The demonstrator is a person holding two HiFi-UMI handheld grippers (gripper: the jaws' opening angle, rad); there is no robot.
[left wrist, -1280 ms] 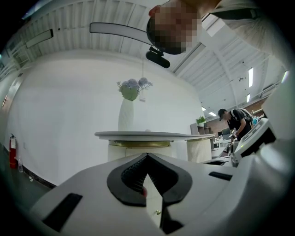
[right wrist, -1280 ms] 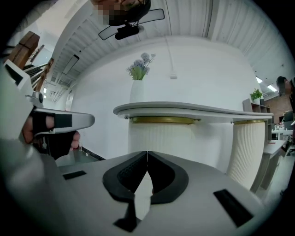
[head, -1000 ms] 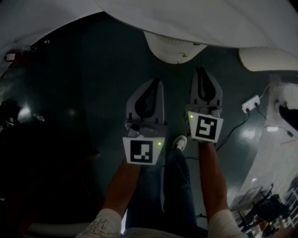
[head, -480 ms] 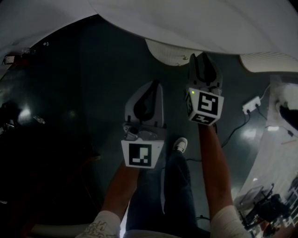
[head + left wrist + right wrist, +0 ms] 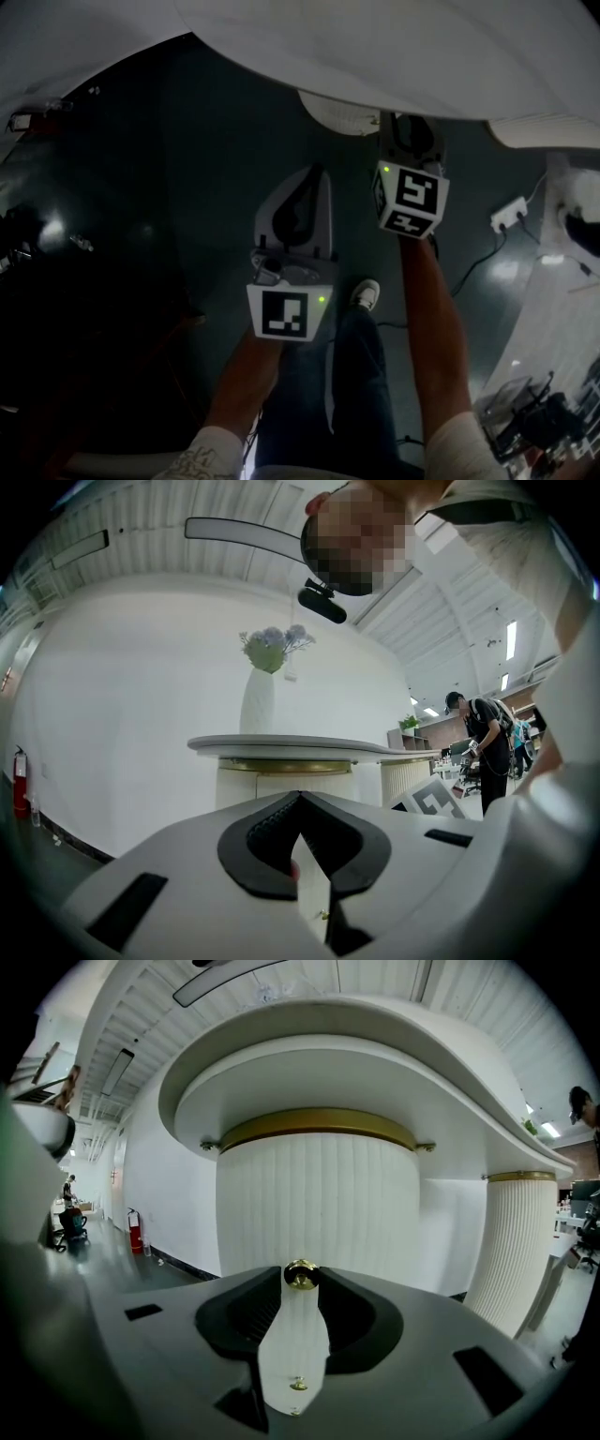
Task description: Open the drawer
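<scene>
Two ribbed white drums carry a broad, smooth white tabletop (image 5: 375, 1044) with a rounded edge. The nearer drum (image 5: 319, 1204) is fluted from top to bottom and capped by a dull gold band (image 5: 319, 1124). The second drum (image 5: 525, 1241) stands off to the right with the same band. The floor (image 5: 187, 187) is dark and glossy.

The drawer sits in the nearer drum, straight ahead of the right gripper (image 5: 300, 1281) (its seams do not show among the flutes). Only its small round brass knob (image 5: 301, 1275) marks it.

The right gripper's grey jaws, lined with black ridged pads, have just been opening and now stand apart. The knob sits between their tips, with no pad pressing on it.

The left gripper (image 5: 298, 799) hangs lower and further back from the table, its jaws together at the tips and nothing between them.

A tall white vase (image 5: 258, 700) of pale flowers stands on the tabletop.
</scene>
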